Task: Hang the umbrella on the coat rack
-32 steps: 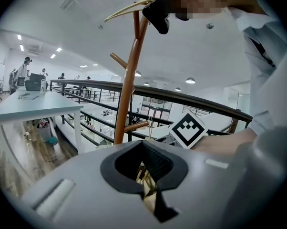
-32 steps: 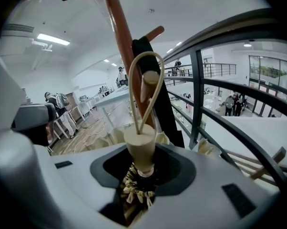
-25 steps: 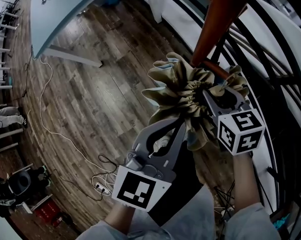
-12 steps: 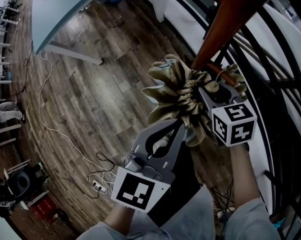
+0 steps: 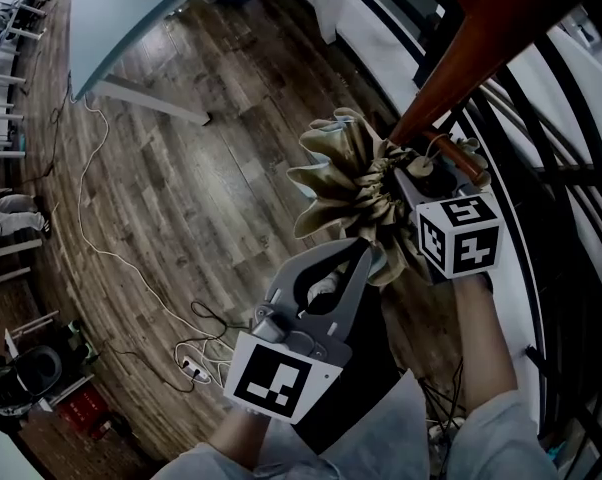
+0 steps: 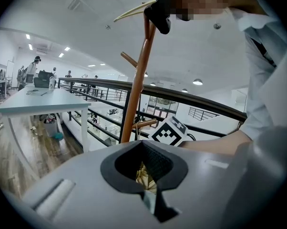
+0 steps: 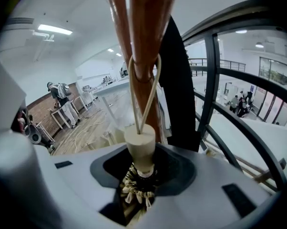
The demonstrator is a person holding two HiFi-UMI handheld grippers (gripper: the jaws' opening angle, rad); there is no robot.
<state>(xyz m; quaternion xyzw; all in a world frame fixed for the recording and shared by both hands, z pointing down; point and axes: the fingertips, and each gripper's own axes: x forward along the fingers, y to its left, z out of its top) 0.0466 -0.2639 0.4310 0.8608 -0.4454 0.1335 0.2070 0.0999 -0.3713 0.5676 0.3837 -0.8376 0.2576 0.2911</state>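
The folded tan umbrella [image 5: 349, 183] hangs bunched beside the brown wooden coat rack pole [image 5: 481, 53]. My right gripper [image 5: 424, 183] is shut on the umbrella's neck, just under its cream cap [image 7: 139, 147]. From the cap, a thin cord loop [image 7: 144, 85] goes round a wooden peg [image 7: 142, 56] of the rack. My left gripper [image 5: 359, 253] is lower down, shut on the umbrella's fabric [image 6: 144, 174], which shows between its jaws. In the left gripper view the rack pole [image 6: 137, 92] rises ahead, with the right gripper's marker cube [image 6: 170, 131] beside it.
A black metal railing [image 5: 541, 228] runs close behind the rack on the right. A grey table [image 5: 131, 13] stands at the far left. Cables [image 5: 106, 253] and a power strip [image 5: 195, 371] lie on the wood floor. People stand far off in the room.
My right gripper has sunk a little beside the peg with the umbrella's top in it, and the fabric moved with it. The left gripper has stayed in place.
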